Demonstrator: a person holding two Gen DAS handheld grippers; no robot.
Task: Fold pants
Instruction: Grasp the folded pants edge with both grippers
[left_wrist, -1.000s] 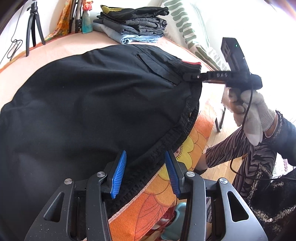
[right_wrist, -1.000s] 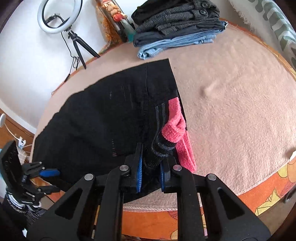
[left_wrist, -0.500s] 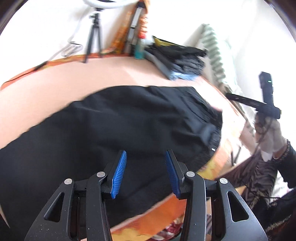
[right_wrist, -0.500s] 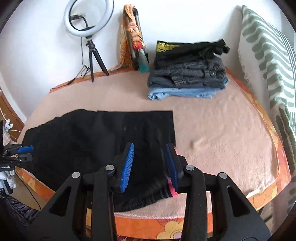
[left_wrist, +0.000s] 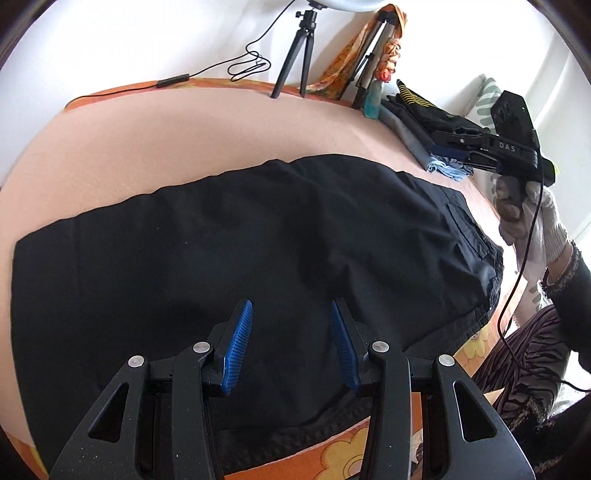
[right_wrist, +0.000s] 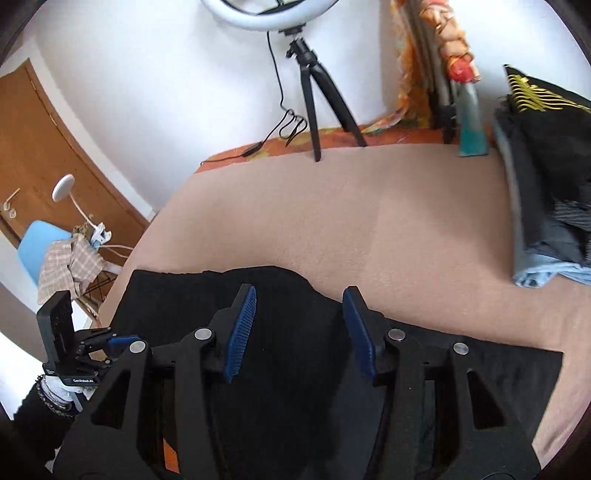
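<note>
Black pants (left_wrist: 258, 240) lie spread flat on the peach blanket (left_wrist: 184, 140), the waistband toward the bed's near edge. My left gripper (left_wrist: 291, 306) hangs open over the pants' near part with nothing between its blue pads. At the right of that view, my right gripper (left_wrist: 448, 142) is held up off the bed by a gloved hand (left_wrist: 532, 218). In the right wrist view my right gripper (right_wrist: 299, 291) is over the pants (right_wrist: 173, 299), its jaws opening and empty. The left gripper (right_wrist: 110, 338) shows at the lower left there.
A stack of folded clothes (left_wrist: 417, 122) (right_wrist: 546, 184) sits at the far right of the bed beside a teal bottle (right_wrist: 471, 122). A ring-light tripod (left_wrist: 295, 51) (right_wrist: 314, 92) stands at the far edge. The orange floral sheet (left_wrist: 351, 450) marks the near edge.
My right gripper let go of the pants' pink-lined waistband, opened, and lifted away from it. My left gripper swung across over the pants and stayed open.
</note>
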